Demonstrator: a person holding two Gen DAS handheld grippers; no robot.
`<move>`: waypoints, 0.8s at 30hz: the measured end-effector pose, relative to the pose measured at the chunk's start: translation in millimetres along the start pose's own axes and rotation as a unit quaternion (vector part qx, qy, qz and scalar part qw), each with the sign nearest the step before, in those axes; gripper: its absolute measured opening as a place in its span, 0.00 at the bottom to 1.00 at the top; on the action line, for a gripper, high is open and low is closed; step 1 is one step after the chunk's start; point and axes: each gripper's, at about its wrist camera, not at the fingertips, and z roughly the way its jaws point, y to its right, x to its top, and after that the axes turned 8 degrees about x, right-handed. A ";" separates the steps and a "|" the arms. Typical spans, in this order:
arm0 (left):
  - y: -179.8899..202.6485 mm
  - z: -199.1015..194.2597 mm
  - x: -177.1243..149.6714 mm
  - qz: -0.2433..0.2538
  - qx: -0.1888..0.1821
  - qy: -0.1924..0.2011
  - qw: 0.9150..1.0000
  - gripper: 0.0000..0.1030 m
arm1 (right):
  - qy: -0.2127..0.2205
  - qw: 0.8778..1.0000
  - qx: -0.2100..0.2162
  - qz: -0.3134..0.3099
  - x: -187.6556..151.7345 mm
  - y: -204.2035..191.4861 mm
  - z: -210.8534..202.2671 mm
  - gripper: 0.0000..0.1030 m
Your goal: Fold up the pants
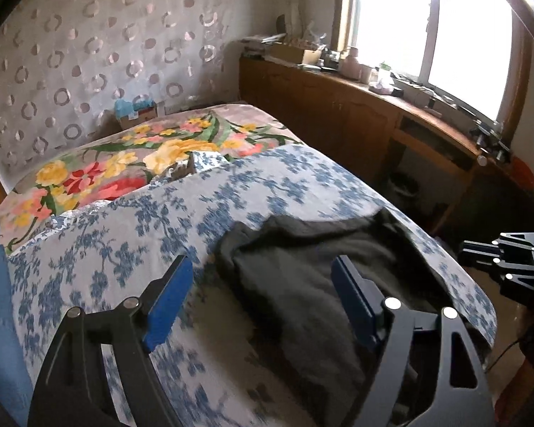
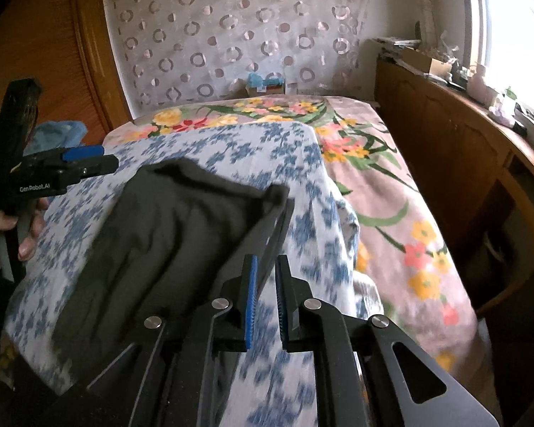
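Dark pants (image 2: 153, 235) lie bunched on the blue-flowered sheet (image 2: 267, 142) at the near end of the bed, the right gripper (image 2: 267, 284) clenched on their right edge, apparently to draw it over, while the left gripper (image 1: 263, 299) hovers spread wide above the cloth, ready to grasp

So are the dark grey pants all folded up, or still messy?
Still messy. The dark grey pants lie rumpled on the blue-flowered sheet, one corner pinched in the right gripper.
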 end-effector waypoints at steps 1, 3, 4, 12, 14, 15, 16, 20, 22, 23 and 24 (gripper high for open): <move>3.4 -5.1 -3.7 0.004 0.001 0.000 1.000 0.78 | -0.002 1.000 0.000 0.000 -4.5 -1.8 -4.5 0.13; 10.5 -14.8 -11.0 0.011 0.004 0.001 1.000 0.78 | -0.004 1.000 0.000 0.006 -13.2 -3.7 -13.1 0.18; 13.3 -19.6 -14.8 0.013 0.003 0.003 1.000 0.78 | -0.005 1.000 0.001 0.011 -17.6 -5.3 -17.3 0.23; 35.1 -47.4 -63.1 0.016 -0.020 -0.013 1.000 0.78 | -0.021 0.999 0.001 0.035 -53.1 -22.7 -42.5 0.24; 40.6 -52.6 -75.9 0.023 -0.018 -0.017 0.999 0.78 | -0.030 0.999 -0.001 0.031 -60.4 -28.1 -46.2 0.24; 42.9 -54.0 -79.7 0.025 -0.017 -0.018 0.999 0.78 | -0.033 0.999 0.001 0.032 -63.0 -30.3 -48.2 0.24; 44.7 -54.9 -83.6 0.027 -0.016 -0.020 0.999 0.78 | -0.034 0.999 0.003 0.033 -64.6 -32.3 -50.0 0.24; 46.4 -58.5 -96.1 0.023 -0.016 -0.027 0.999 0.78 | -0.035 0.999 0.002 0.032 -70.5 -42.4 -52.6 0.24; 44.8 -60.4 -98.3 0.020 -0.013 -0.027 0.999 0.78 | -0.038 0.999 -0.001 0.032 -71.6 -44.4 -50.0 0.24; 43.9 -61.3 -99.4 0.018 -0.012 -0.028 0.999 0.78 | -0.039 0.999 -0.003 0.034 -72.3 -44.5 -49.4 0.24; 43.4 -62.1 -100.4 0.016 -0.010 -0.029 0.999 0.78 | -0.040 0.999 -0.003 0.036 -73.1 -44.1 -49.1 0.24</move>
